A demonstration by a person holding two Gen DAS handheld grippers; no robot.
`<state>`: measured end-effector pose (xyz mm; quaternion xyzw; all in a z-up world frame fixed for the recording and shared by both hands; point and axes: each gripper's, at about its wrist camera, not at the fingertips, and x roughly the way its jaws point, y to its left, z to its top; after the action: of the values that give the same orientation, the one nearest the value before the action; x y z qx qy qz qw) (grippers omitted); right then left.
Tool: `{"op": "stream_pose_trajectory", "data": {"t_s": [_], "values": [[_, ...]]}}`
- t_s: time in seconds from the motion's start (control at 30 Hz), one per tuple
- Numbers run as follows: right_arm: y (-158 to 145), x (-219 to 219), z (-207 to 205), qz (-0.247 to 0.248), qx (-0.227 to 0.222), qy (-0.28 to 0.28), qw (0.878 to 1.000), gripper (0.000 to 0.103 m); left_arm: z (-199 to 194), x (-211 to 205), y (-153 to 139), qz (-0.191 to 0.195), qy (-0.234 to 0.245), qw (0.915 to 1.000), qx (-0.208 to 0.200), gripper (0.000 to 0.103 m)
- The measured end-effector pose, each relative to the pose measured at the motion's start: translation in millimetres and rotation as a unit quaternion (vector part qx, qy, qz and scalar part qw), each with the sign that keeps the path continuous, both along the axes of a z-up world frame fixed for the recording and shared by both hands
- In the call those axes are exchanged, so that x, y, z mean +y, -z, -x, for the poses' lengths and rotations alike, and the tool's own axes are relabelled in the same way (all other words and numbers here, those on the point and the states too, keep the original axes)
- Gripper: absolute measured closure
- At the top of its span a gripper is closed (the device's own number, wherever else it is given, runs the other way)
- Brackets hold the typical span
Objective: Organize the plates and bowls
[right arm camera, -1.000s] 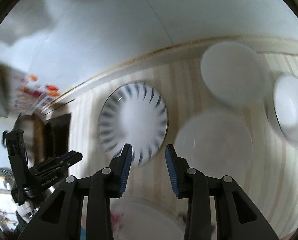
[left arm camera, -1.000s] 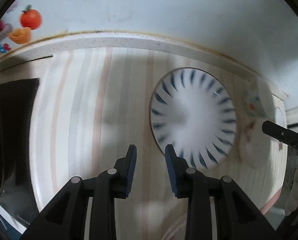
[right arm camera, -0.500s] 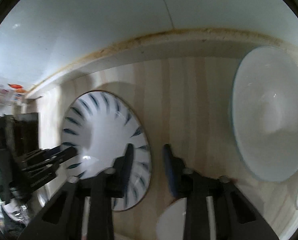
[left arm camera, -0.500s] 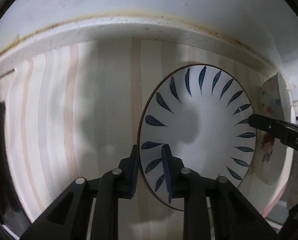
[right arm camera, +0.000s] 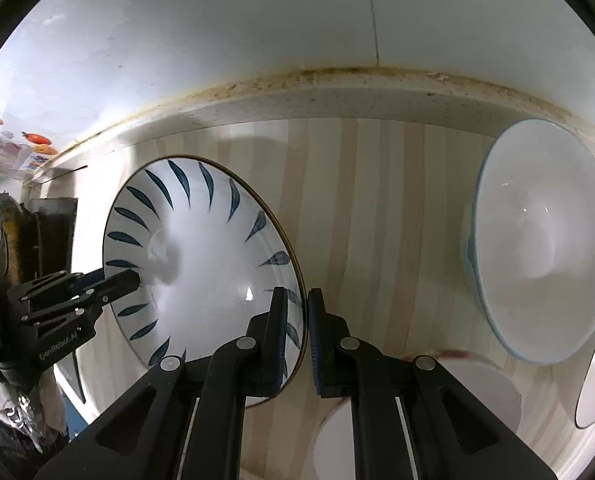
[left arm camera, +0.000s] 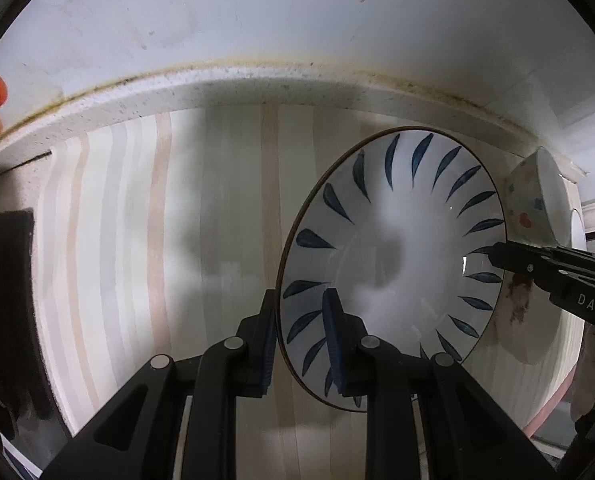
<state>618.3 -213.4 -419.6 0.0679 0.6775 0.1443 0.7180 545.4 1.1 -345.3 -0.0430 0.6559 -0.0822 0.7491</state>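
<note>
Gripping opposite rims of the blue-leaf plate: left gripper and right gripper, each clamped; plate over the striped mat; white bowl beside it.

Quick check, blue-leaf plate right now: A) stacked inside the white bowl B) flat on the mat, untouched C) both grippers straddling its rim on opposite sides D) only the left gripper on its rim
C: the left gripper has its fingers either side of the plate rim, and the right gripper straddles the opposite rim; the white bowl sits apart.
</note>
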Motion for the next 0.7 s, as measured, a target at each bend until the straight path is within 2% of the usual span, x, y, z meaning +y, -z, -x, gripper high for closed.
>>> {"op": "stream_pose_trajectory", "data": {"t_s": [0.2,0.43,0.6,0.7], "values": [[-27,-10,15,-0.020,-0.008,0.003,1.000,0.091,15,0,-24,0.003,0.005,1.0000,-0.006,0.083],[-64,-18,43,-0.026,-0.021,-0.005,0.999,0.091,50,-6,-62,-0.001,0.022,0.9993,-0.029,0.083],[-83,-21,78,-0.031,-0.020,-0.006,0.999,0.091,86,-12,-81,0.000,0.035,0.9987,-0.036,0.083],[-83,-26,103,-0.037,-0.012,-0.002,0.999,0.091,109,-18,-84,0.005,0.043,0.9985,-0.033,0.083]]}}
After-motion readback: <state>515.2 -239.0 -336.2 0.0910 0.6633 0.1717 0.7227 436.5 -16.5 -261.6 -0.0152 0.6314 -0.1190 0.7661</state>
